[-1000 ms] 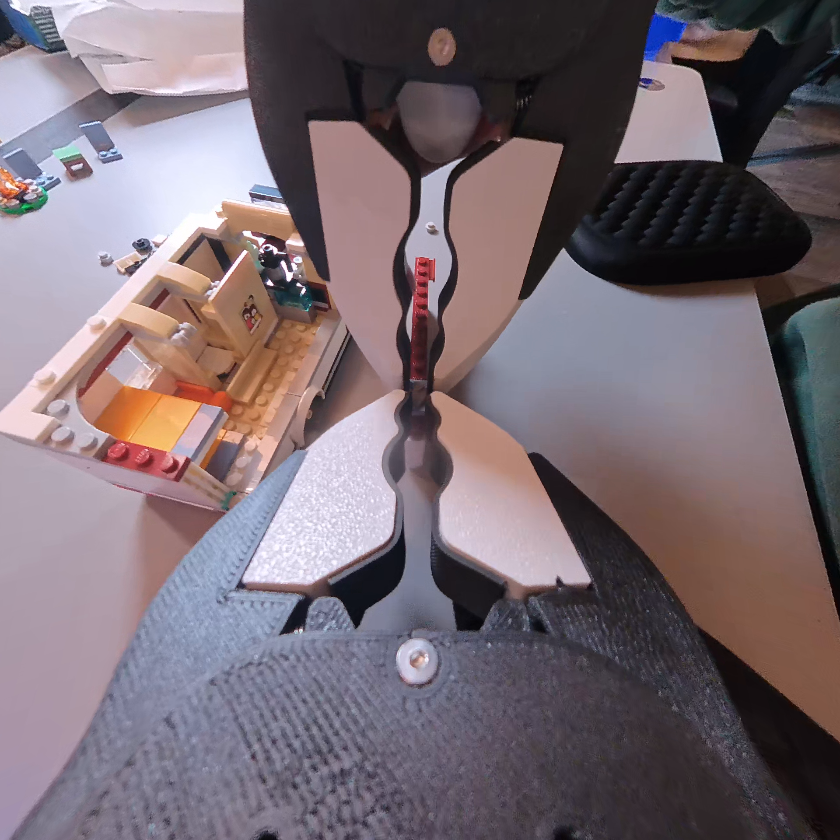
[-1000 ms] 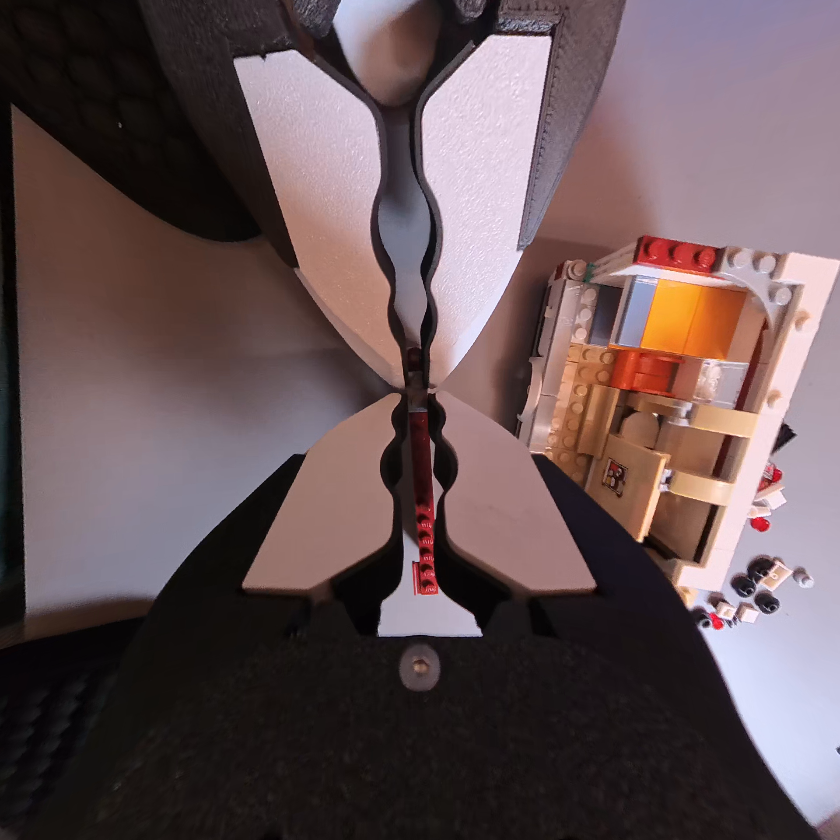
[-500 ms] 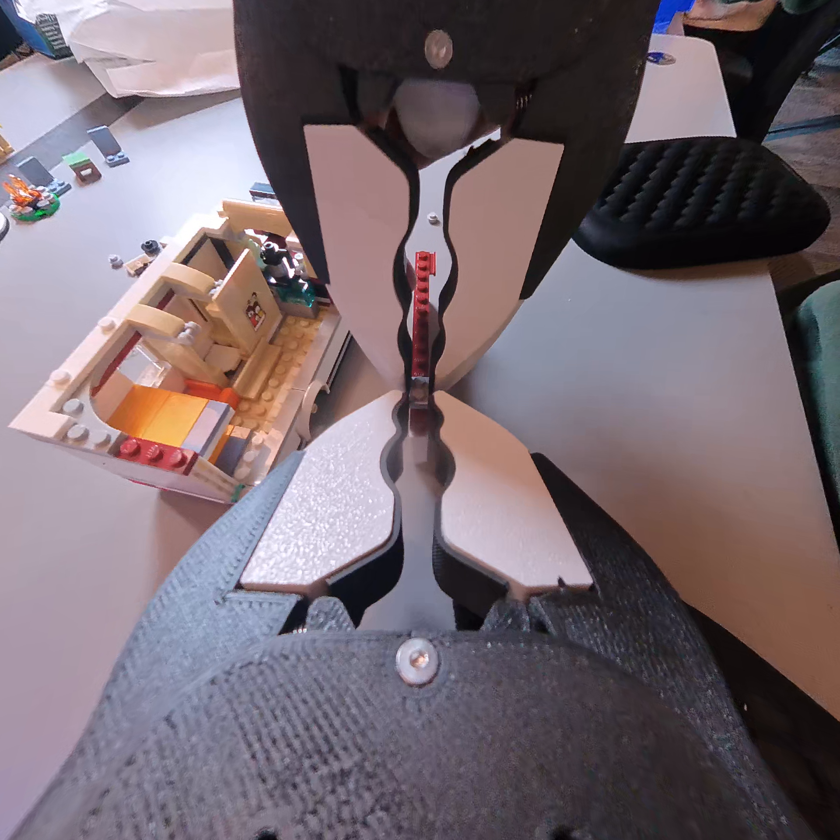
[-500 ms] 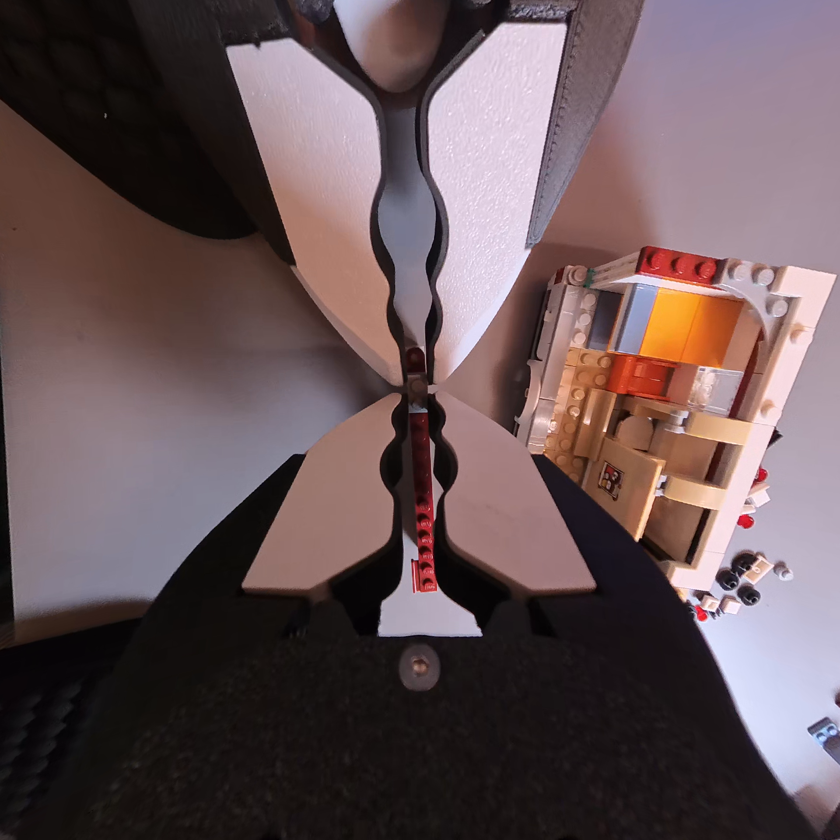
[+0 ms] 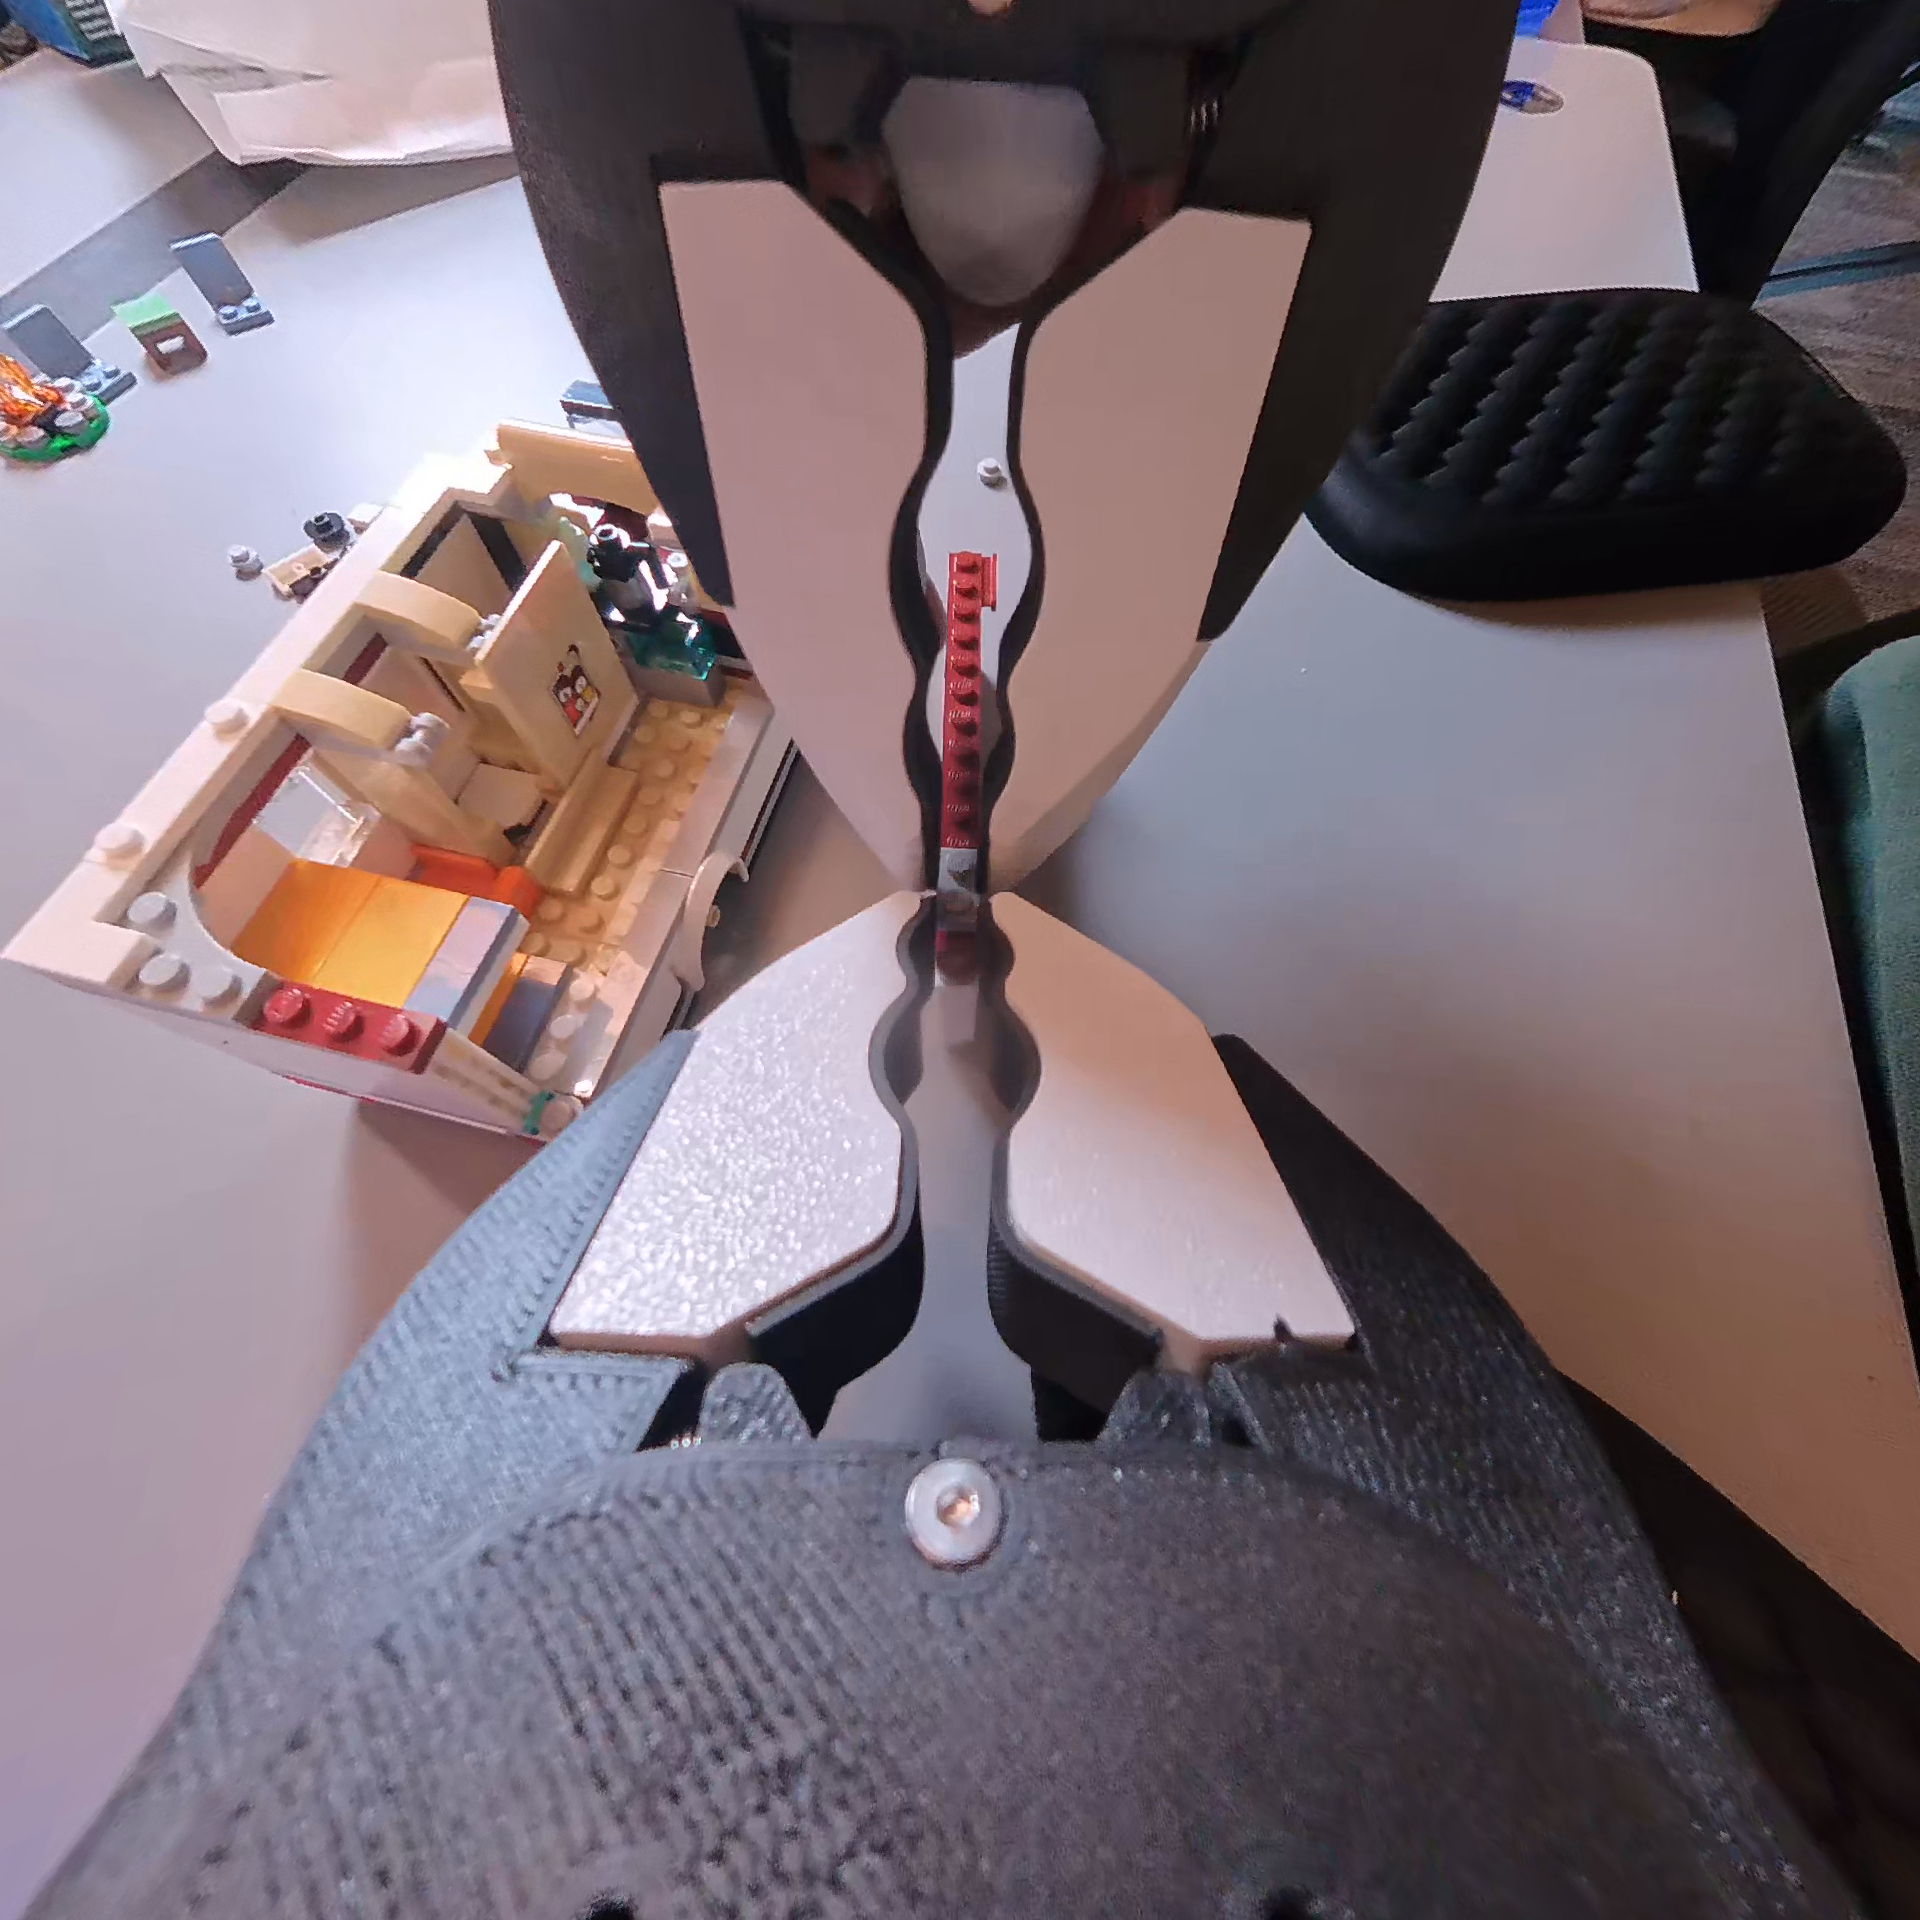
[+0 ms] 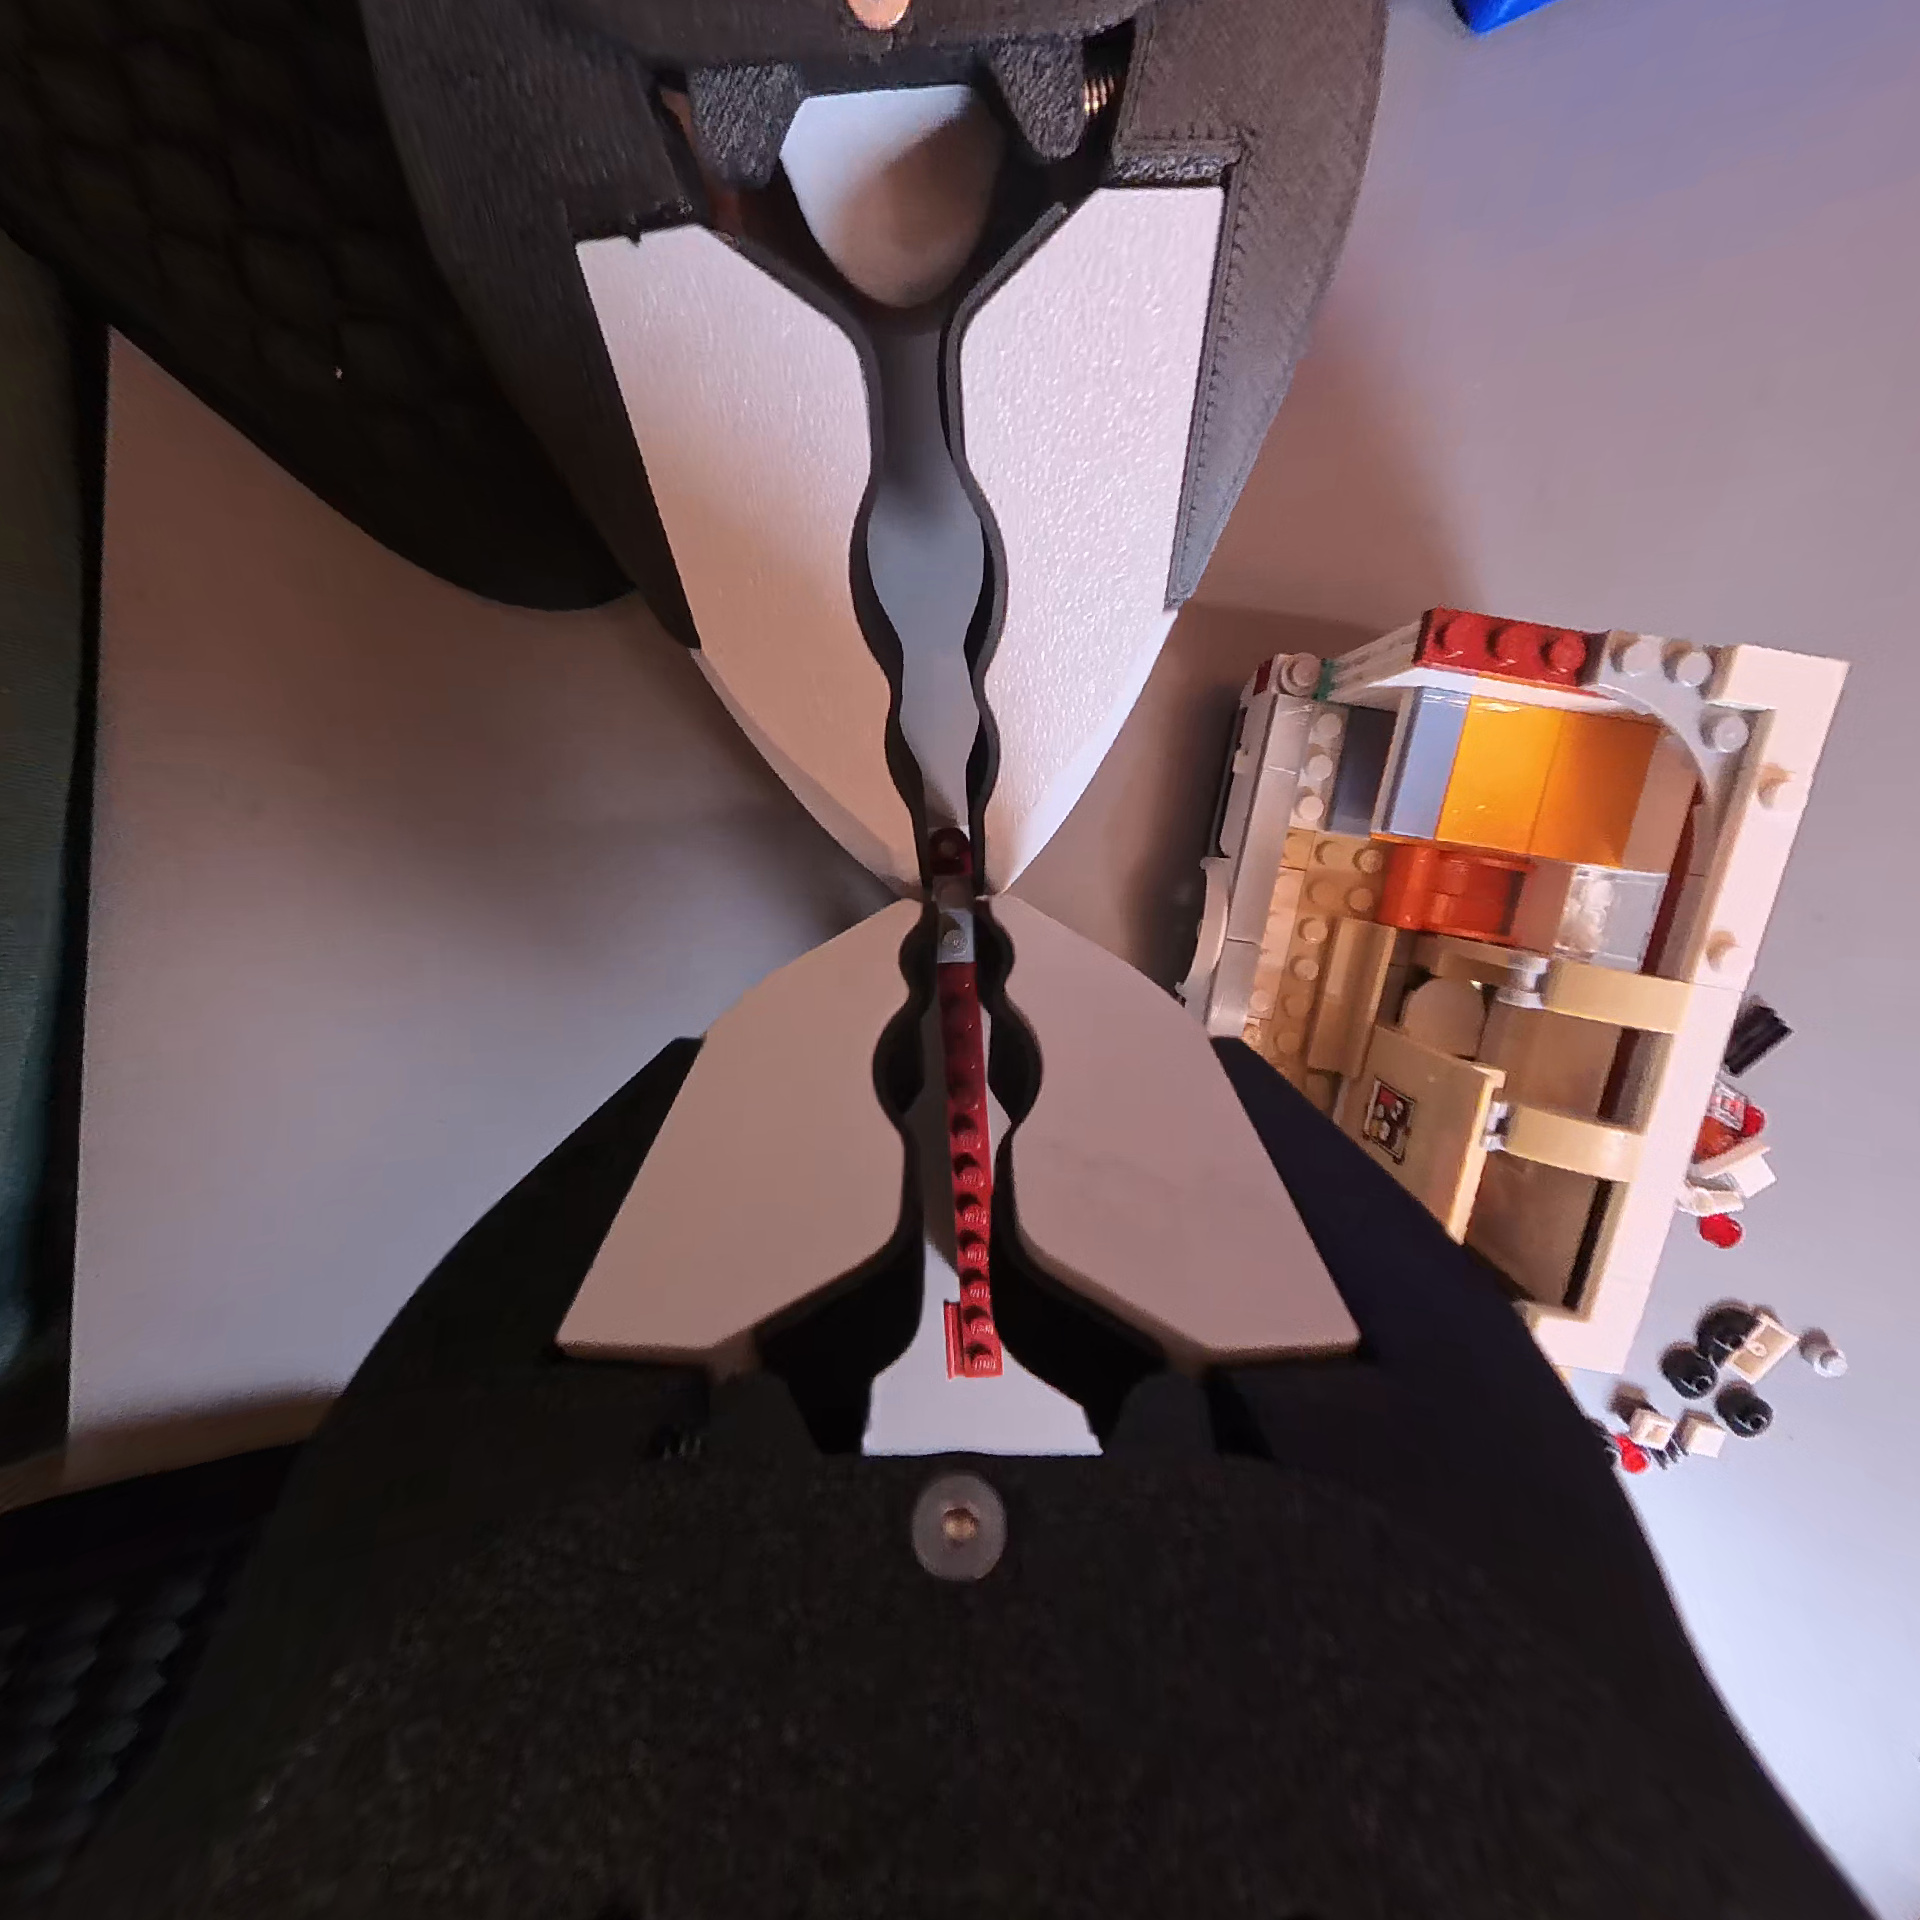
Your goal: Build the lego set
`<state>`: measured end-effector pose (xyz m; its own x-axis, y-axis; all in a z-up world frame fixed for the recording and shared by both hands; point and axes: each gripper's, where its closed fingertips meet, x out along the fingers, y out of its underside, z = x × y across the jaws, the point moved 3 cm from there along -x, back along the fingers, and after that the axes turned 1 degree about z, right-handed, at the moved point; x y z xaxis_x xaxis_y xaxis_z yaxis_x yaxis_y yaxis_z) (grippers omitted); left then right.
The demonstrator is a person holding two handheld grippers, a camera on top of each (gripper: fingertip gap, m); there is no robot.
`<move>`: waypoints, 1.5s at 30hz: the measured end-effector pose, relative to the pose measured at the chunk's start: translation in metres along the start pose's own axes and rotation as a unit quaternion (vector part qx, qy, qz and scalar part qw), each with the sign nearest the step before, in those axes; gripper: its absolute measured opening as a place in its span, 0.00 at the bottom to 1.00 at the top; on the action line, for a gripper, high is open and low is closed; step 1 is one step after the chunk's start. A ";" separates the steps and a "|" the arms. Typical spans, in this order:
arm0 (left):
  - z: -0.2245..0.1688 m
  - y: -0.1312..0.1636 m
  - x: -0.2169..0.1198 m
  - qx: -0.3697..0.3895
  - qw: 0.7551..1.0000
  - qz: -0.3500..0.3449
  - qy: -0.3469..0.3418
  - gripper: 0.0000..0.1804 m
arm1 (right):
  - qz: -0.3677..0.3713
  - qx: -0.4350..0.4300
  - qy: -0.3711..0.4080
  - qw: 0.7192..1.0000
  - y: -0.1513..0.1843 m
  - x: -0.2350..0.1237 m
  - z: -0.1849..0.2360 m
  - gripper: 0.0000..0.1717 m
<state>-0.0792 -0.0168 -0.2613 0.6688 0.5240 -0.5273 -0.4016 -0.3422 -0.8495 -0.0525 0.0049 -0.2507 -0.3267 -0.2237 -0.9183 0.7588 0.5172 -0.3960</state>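
left tool + right tool: both clamp red plate | brick model beside | table edge near

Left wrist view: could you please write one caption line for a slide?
Two grippers meet tip to tip, jaws closed on a long red brick strip, beside an open toy brick building on a grey table.

Looks like an office. A pale grey desk with black mesh chairs pulled up. Carpet floor beyond.
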 end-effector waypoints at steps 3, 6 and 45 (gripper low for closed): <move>0.000 0.001 0.000 0.000 1.000 0.003 0.001 0.04 | 0.009 -0.002 -0.005 1.000 -0.001 0.001 0.001 0.01; -0.001 0.003 -0.003 0.014 1.000 0.015 0.005 0.10 | 0.021 -0.006 -0.002 1.000 -0.002 0.002 0.000 0.01; 0.004 0.017 0.007 -0.042 0.999 0.023 0.019 0.05 | -0.068 0.051 0.057 0.995 -0.006 -0.012 -0.001 0.05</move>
<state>-0.0839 -0.0164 -0.2794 0.6750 0.4763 -0.5634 -0.3800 -0.4302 -0.8189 -0.0537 0.0054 -0.2369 -0.4884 -0.1878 -0.8522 0.7540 0.4007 -0.5205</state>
